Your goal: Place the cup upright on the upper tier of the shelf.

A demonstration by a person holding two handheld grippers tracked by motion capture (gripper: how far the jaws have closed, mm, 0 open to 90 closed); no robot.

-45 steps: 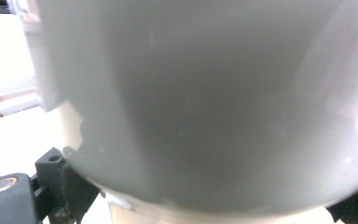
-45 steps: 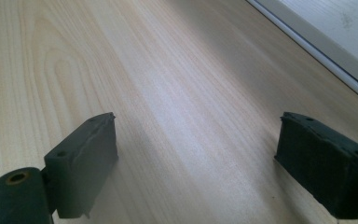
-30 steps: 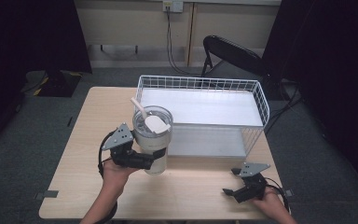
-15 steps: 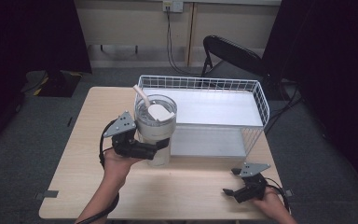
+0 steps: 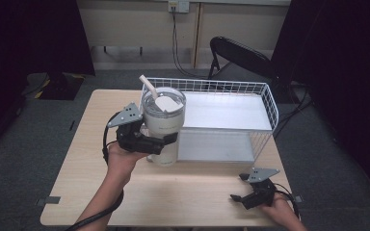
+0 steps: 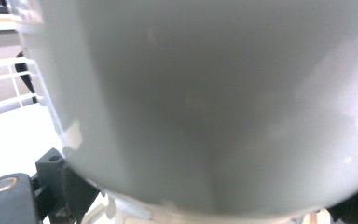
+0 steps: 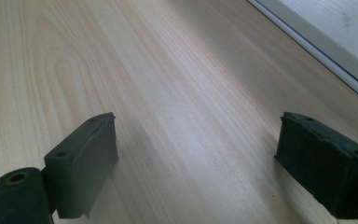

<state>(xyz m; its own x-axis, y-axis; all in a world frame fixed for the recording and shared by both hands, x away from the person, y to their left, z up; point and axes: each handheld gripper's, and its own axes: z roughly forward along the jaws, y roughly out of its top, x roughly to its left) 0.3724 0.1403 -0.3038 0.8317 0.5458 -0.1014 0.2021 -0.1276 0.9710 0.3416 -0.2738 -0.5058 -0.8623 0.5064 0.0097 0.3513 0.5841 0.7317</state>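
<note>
Left gripper (image 5: 161,142) clamped on the big grey cup (image 5: 163,126), one jaw on each side of the cup's lower half. Cup upright, just off the table (image 5: 77,159), right at the near left corner of the white wire basket (image 5: 265,103). Up close in the left gripper view, grey cup wall (image 6: 214,102) pressed between the jaws, with basket wires (image 6: 9,88) beside it. Clear lid on top of the cup, with a white flap (image 5: 167,103) and a pale straw (image 5: 149,86) poking out and leaning away from the basket. Cannot tell what is inside the cup. White flat floor inside the basket, with a grey tray (image 5: 214,147) at its near side. Right gripper (image 5: 243,187) low over the table, well apart from the cup, near the basket's near right corner. Jaws wide open there, holding nothing, bare wood (image 7: 182,116) between them.
</note>
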